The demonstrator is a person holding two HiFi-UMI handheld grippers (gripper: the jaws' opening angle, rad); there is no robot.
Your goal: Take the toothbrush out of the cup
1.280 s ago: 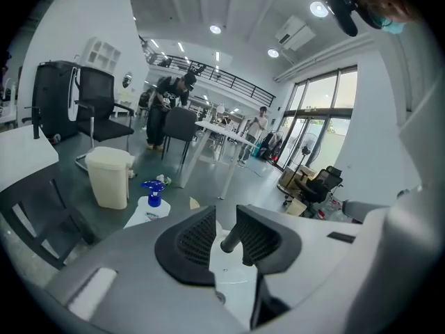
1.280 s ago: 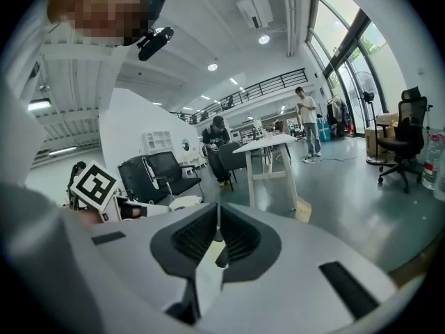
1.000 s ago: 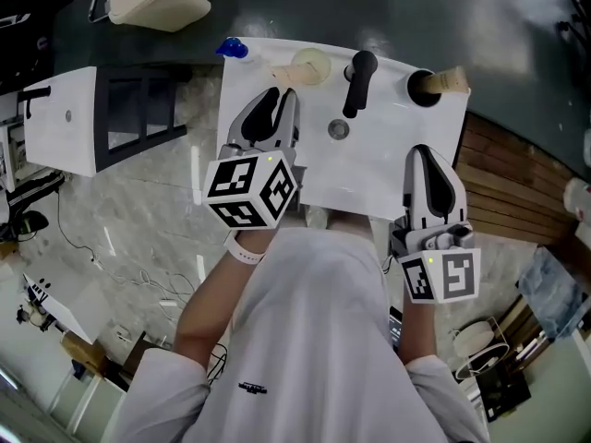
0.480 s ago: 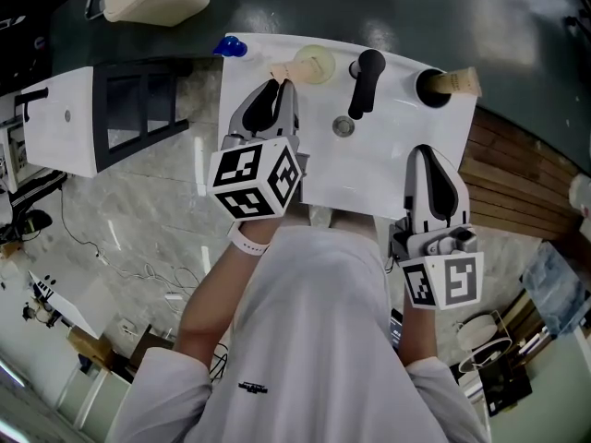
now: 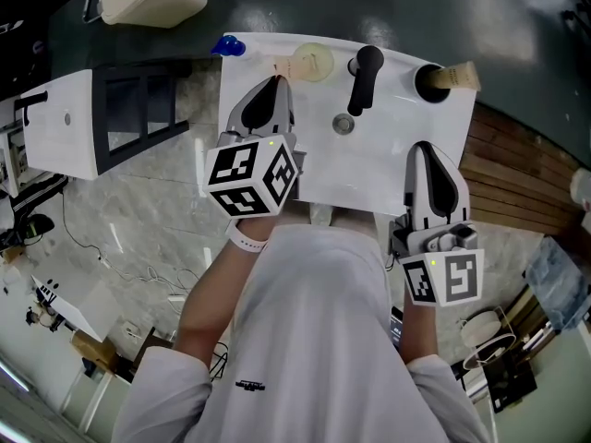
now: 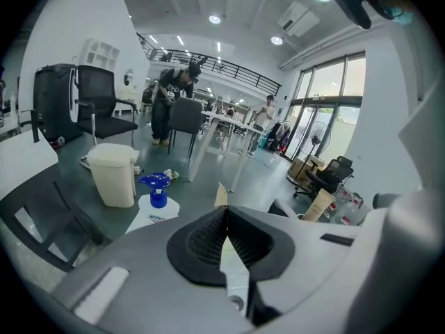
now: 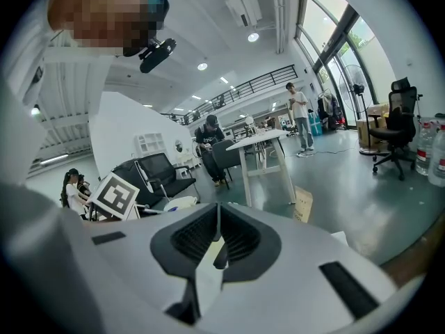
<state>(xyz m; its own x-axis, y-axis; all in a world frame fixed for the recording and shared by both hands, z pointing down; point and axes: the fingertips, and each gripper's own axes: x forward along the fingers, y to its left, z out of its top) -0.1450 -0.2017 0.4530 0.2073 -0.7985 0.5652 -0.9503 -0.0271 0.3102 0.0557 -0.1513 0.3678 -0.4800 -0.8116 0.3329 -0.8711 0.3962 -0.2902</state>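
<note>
One cup (image 5: 312,62) at the back edge of the sink (image 5: 388,160). One toothbrush (image 5: 279,66), pale tan, poking out leftward. Looks light, stiff, slim, probably slick; best pinched on the handle. Left gripper (image 5: 276,82) jaws pressed together right at its tip, actual grip unclear. Right gripper (image 5: 424,149) closed, empty, near the front edge.

It's bright and even in here. Ceiling lights (image 6: 215,19) glow overhead, and daylight floods through the tall windows (image 6: 327,110), which are washed out nearly white. From above, the white surface (image 5: 388,155) carries a soft sheen. Both gripper views bulge hard and go black at the corners. The near fingers (image 6: 201,245) look soft and out of focus.
</note>
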